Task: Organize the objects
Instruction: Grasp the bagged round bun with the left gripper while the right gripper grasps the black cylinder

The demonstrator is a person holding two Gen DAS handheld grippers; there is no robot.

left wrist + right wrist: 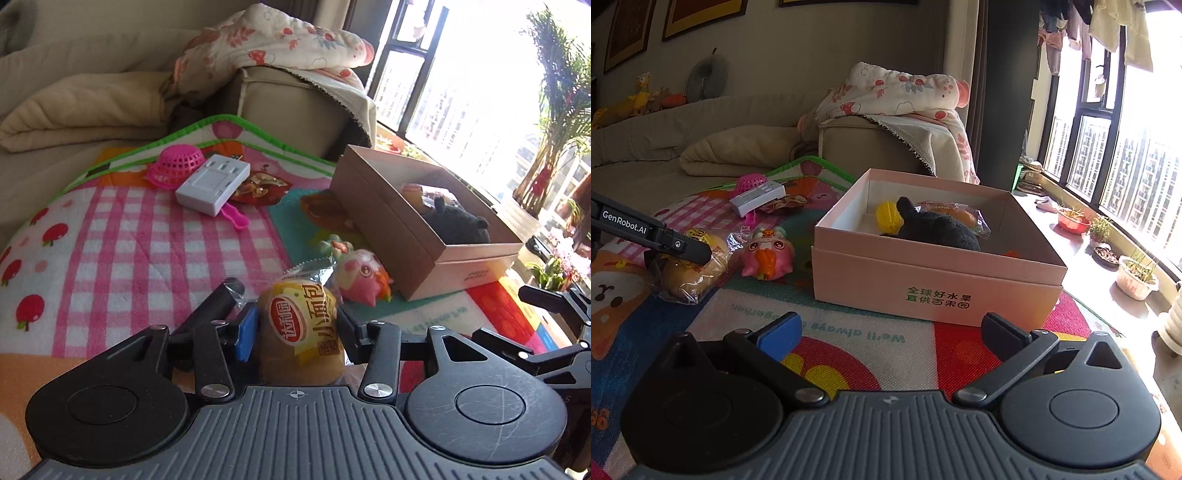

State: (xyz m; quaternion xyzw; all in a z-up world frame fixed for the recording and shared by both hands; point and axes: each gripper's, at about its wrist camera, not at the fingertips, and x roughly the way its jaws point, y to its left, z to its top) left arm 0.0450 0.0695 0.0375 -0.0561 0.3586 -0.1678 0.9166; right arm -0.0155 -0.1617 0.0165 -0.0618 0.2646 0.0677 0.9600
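Two hand-held grippers are over a colourful play mat (827, 332) beside the sofa (665, 147). The left hand-held gripper (295, 325) is closed on a small wrapped bread (299, 328), its fingers pressing the packet from both sides; in the right wrist view the bread (690, 273) is low at the mat, but I cannot tell if it touches it. The right hand-held gripper (890, 332) is wide open and holds nothing, and it faces the pink cardboard box (923, 284). Inside the box lie a dark plush toy (934, 229), a yellow ball (888, 218) and another wrapped snack (960, 216). Just beside the bread, between it and the box, stands a pink squishy toy (768, 254). Farther back on the mat are a white adapter (212, 184), a pink basket (177, 164) and a red snack packet (260, 188).
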